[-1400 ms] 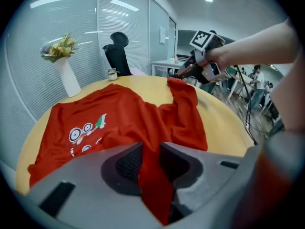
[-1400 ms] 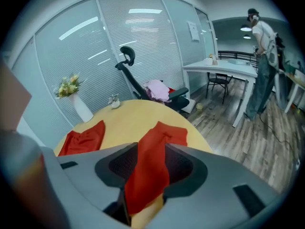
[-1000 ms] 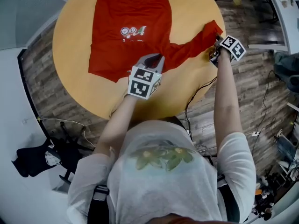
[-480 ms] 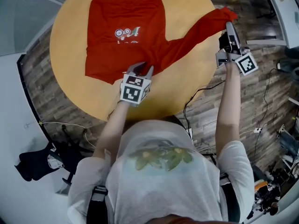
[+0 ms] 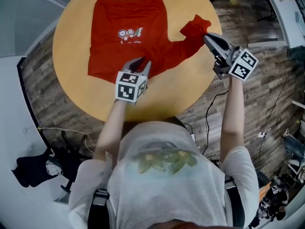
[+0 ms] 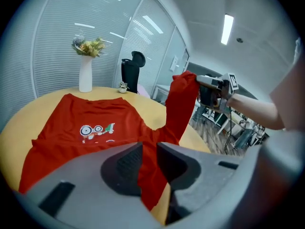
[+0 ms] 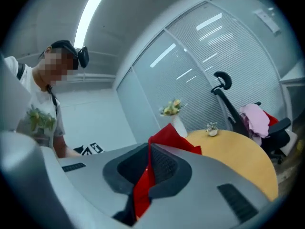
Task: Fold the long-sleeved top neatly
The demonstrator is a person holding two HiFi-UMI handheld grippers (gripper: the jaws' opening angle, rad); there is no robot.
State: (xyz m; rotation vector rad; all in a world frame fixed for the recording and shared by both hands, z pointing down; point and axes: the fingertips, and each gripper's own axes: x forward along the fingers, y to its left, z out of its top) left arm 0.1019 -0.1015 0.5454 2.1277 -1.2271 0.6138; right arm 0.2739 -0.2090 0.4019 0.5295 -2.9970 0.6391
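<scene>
**A:** Where is the garment at this moment?

**B:** The red long-sleeved cotton top (image 5: 126,37), with a small printed picture on its chest, lies spread flat on the round yellow wooden table (image 5: 71,46). Only one sleeve (image 5: 190,37) is lifted off the table, on the person's right side.

**A:** What holds the sleeve up?

**B:** The right gripper (image 5: 207,37). Its jaws are closed fully on the end of the sleeve. The red cloth is pinched between the pads and a fold of it sticks out past them. The gripper is in the air above the table's edge and points nearly level.

**A:** And the left gripper (image 5: 138,63)?

**B:** It is low on the top, near the place where the lifted sleeve joins the body. Its jaws have just been opening and now stand a little apart. Red cloth lies in the gap between them, but the pads do not clamp it.

**A:** Is there another thing on the table?

**B:** Yes, a white vase with flowers (image 6: 86,75) stands at the far side, well apart from the top.
</scene>
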